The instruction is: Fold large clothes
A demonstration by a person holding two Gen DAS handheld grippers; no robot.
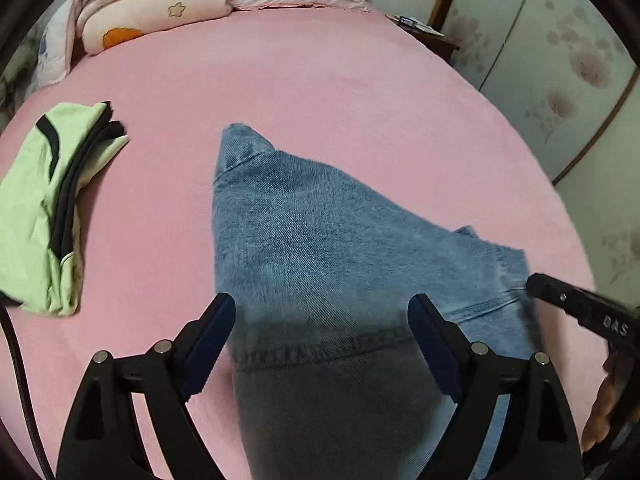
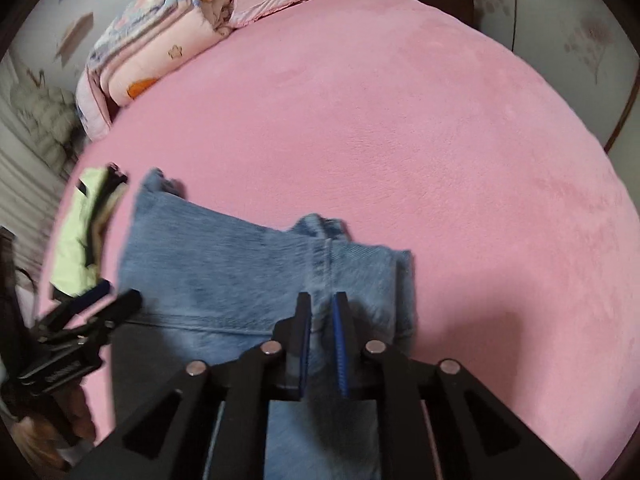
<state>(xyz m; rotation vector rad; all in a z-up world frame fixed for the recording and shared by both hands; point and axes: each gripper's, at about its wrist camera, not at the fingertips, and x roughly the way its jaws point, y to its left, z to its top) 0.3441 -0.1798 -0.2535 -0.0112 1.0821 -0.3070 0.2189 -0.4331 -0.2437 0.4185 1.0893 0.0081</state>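
One pair of jeans (image 1: 320,240) lies folded on the pink bed (image 1: 320,80). The left gripper (image 1: 322,320) hovers over it, jaws wide apart and empty. The right gripper (image 2: 322,312), jaws nearly together, pinches a denim seam. One green garment (image 1: 36,208) lies beside.

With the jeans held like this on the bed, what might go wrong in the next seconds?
1. Only the right hand-held gripper pinches the jeans, near a seam; the left hand-held gripper is open above them. Pulling from one side may skew the fold.
2. The pinch looks narrow, so the thick denim might slip out.
3. The green garment lies close on the left; a swinging leg could disturb it.
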